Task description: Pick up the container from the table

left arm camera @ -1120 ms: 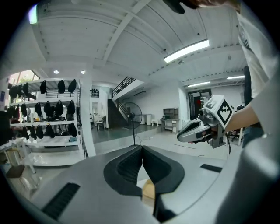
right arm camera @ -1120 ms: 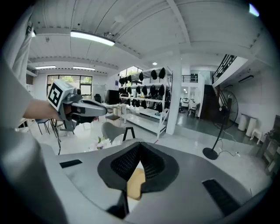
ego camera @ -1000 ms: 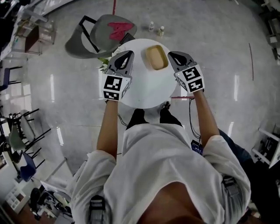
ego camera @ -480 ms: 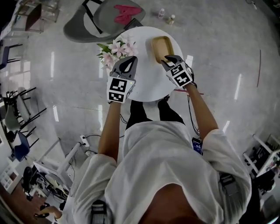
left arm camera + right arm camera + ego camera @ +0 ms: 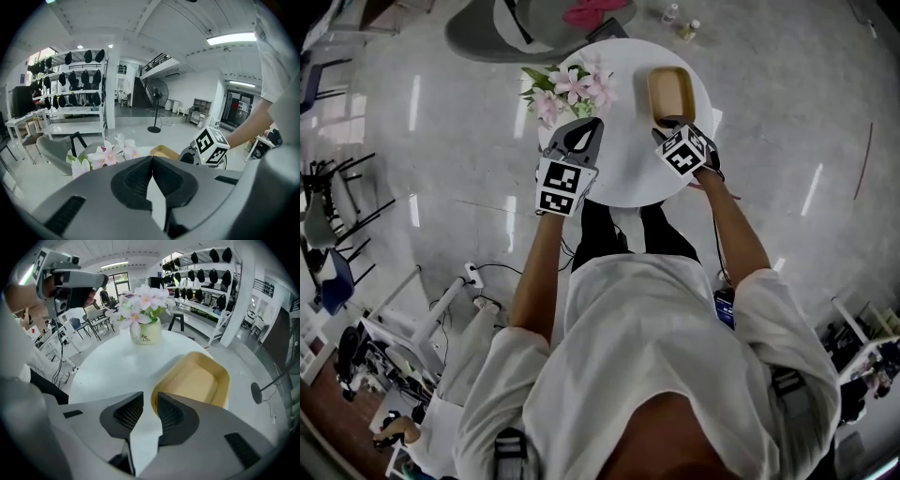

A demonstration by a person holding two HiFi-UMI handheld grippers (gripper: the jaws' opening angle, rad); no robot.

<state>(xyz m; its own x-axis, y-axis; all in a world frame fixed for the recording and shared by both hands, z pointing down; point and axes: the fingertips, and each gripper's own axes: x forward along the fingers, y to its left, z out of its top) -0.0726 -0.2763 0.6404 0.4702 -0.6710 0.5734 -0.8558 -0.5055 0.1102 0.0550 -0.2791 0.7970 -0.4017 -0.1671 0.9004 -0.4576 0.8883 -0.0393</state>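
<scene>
Risk of nudging container [image 5: 197,378] across table [image 5: 108,366] instead of gripping: hovered at its near rim with right gripper [image 5: 150,393] only narrowly parted, nothing between; held left gripper [image 5: 153,158] pressed together, idle.

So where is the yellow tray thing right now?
In the head view the container sits on the right side of the round table, just beyond the right gripper, flowers to its left.

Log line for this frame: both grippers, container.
phase: approach | right hand-held gripper: open, at container near rim, no grasp | left hand-held gripper: shut, empty | container: on table
</scene>
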